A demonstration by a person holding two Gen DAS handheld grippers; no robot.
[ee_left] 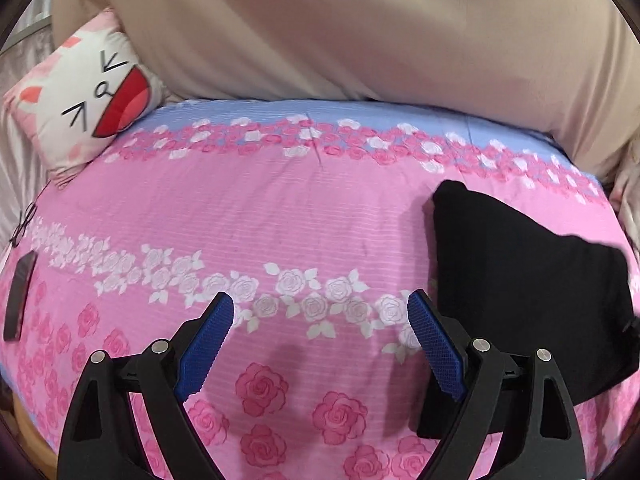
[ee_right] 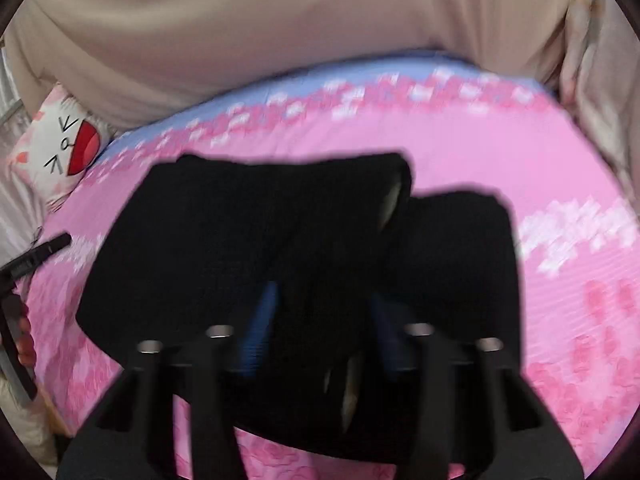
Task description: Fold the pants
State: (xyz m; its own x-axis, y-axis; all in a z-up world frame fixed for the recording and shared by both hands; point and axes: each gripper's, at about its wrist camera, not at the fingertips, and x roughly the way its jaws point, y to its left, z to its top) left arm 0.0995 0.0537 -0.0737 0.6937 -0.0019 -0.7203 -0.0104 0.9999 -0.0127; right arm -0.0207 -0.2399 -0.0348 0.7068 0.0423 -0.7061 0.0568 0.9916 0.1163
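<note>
The black pants (ee_left: 520, 280) lie folded into a thick bundle on the pink rose-print bedsheet (ee_left: 280, 216), at the right of the left wrist view. My left gripper (ee_left: 320, 298) hangs open over bare sheet just left of them, its blue pads (ee_left: 208, 344) wide apart and holding nothing. The right wrist view is blurred. There the pants (ee_right: 240, 220) fill the middle, and my right gripper (ee_right: 324, 296) is shut on the near edge of the bundle. Black cloth packs the gap between its pads (ee_right: 260, 320).
A person in beige clothing (ee_left: 360, 32) leans over the far side of the bed. A white and pink cat-face pillow (ee_left: 80, 100) sits at the far left corner. A flat black object (ee_left: 20, 300) and a thin dark item (ee_left: 26, 220) lie by the left edge.
</note>
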